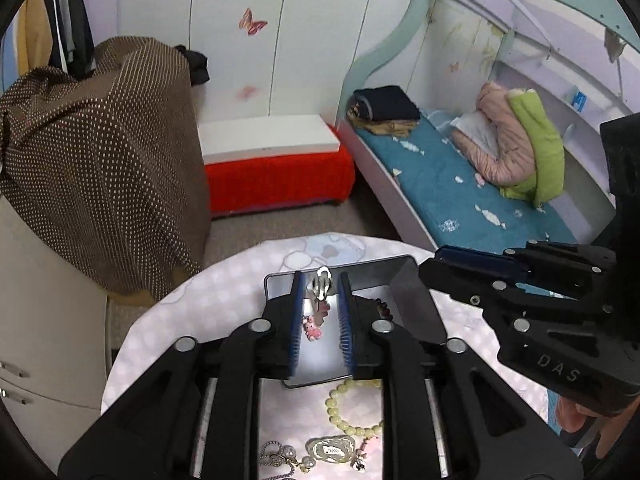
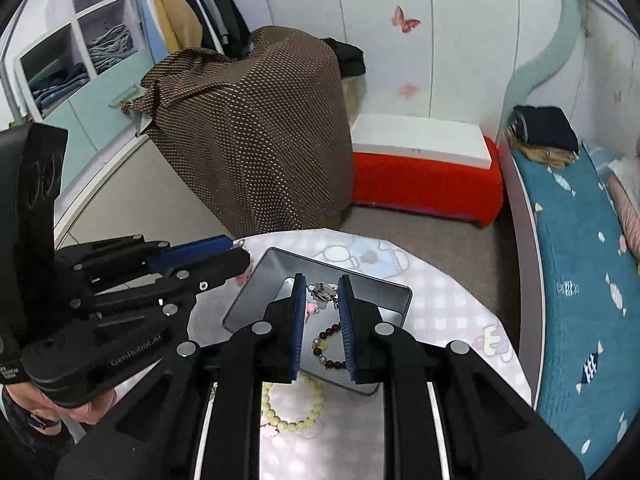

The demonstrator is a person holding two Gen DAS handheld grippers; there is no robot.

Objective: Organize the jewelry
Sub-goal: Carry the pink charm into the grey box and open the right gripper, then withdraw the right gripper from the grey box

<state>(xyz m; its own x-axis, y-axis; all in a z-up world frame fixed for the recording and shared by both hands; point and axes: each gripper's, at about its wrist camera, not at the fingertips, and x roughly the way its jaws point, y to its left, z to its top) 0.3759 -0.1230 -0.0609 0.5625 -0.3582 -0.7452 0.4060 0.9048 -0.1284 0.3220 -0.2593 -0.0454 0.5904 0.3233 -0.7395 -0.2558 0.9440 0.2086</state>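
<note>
Both black 2-finger grippers with blue pads hang over a shallow rectangular grey metal tray [image 2: 394,300] that sits on a round table under a pale pink-and-white checked cloth [image 2: 448,304].

In the left wrist view, the left gripper [image 1: 321,280] fills the lower centre of the frame. Its fingers stand apart, with nothing pinched between them. In the gap, inside the tray [image 1: 408,280], lies a silver key-ring clip with a small pink cat charm [image 1: 313,326]; I cannot tell whether the pads touch it. The right gripper [image 1: 430,268] comes in from the right edge of that frame, its tips at the tray's far right corner. From this side view its fingers look close together.

In the right wrist view, the right gripper [image 2: 322,280] sits lower centre, its fingers parted and empty. Between them in the tray lie the silver clip [image 2: 322,292] and a dark red beaded bracelet with a few pale beads [image 2: 330,346]. The left gripper [image 2: 240,256] enters from the left of the frame, its tips at the tray's left edge.

On the cloth just outside the tray's near edge rests a cream-yellow beaded bracelet [image 2: 292,412], also seen low in the left view [image 1: 352,408]. At the bottom of that frame are a silver chain with pearl beads [image 1: 284,456] and an oval gold-rimmed pendant [image 1: 330,450].
</note>
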